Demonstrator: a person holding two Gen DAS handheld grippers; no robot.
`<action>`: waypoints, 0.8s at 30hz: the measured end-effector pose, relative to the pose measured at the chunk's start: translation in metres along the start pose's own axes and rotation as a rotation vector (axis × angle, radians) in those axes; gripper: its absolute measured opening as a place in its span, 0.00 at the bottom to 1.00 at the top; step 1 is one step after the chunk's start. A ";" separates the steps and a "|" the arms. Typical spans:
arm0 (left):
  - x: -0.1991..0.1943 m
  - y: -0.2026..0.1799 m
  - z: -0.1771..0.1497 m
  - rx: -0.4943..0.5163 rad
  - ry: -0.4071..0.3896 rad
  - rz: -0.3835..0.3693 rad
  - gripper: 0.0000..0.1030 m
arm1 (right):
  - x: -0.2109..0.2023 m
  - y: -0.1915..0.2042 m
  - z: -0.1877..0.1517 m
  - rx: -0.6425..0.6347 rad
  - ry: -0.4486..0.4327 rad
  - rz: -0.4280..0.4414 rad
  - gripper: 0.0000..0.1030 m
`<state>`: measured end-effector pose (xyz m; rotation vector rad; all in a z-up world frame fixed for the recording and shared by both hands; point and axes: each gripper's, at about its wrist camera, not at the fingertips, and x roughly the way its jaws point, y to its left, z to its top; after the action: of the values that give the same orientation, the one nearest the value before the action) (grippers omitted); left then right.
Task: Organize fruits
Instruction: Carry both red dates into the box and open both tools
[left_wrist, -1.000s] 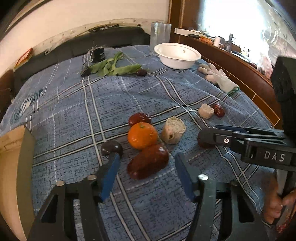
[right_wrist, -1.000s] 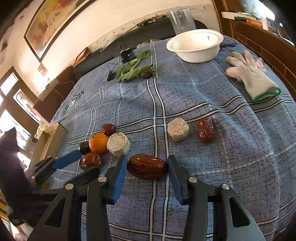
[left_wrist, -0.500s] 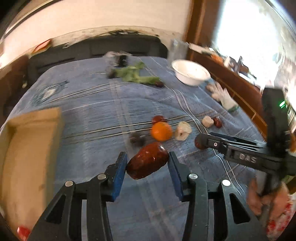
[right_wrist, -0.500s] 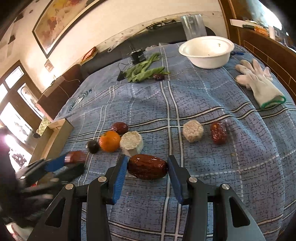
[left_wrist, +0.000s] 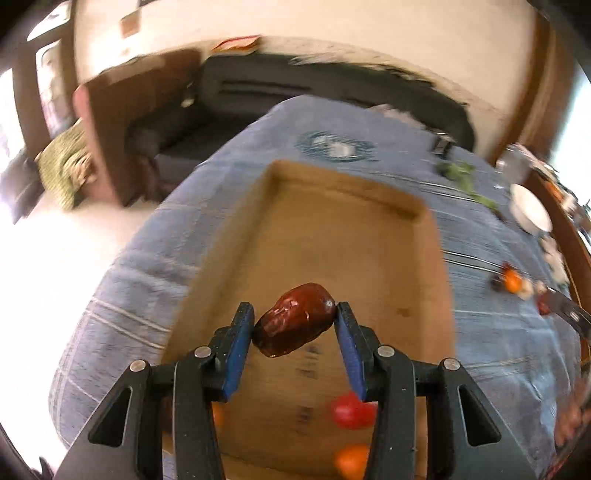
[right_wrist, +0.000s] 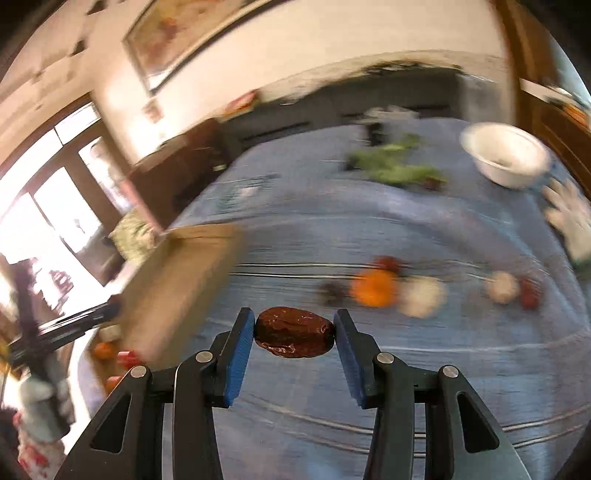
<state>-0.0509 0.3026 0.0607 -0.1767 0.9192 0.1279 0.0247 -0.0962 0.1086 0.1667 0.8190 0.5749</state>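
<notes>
With the left gripper (left_wrist: 295, 325) clamped on a dark red date (left_wrist: 295, 319) above the cardboard box (left_wrist: 424, 266) and the right gripper (right_wrist: 294, 332) clamped on another date (right_wrist: 294, 332) over the blue cloth (right_wrist: 424, 354), either glossy fruit could slip out mid-carry and miss the box.

Motion blur and cropped edges in both wrist views

Right wrist view: the orange fruit (right_wrist: 373, 288), the pale pieces beside it and the green leaves (right_wrist: 397, 168) are smeared to shapeless patches; the white glove (right_wrist: 569, 221) is cut by the right edge; left wrist view: a red fruit (left_wrist: 349, 410) in the cardboard box (left_wrist: 436, 258) sits half hidden behind a finger (left_wrist: 351, 350); far-right fruits are too small to identify.
</notes>
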 end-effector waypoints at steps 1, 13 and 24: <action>0.003 0.005 0.001 -0.007 0.010 0.013 0.43 | 0.005 0.013 0.001 -0.020 0.010 0.020 0.48; 0.042 0.020 0.004 -0.007 0.106 0.048 0.43 | 0.131 0.149 -0.020 -0.226 0.255 0.124 0.48; 0.022 0.035 0.002 -0.095 0.048 -0.018 0.44 | 0.152 0.161 -0.026 -0.259 0.262 0.092 0.49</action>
<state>-0.0427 0.3379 0.0412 -0.2770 0.9597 0.1508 0.0205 0.1190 0.0512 -0.1113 0.9848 0.7947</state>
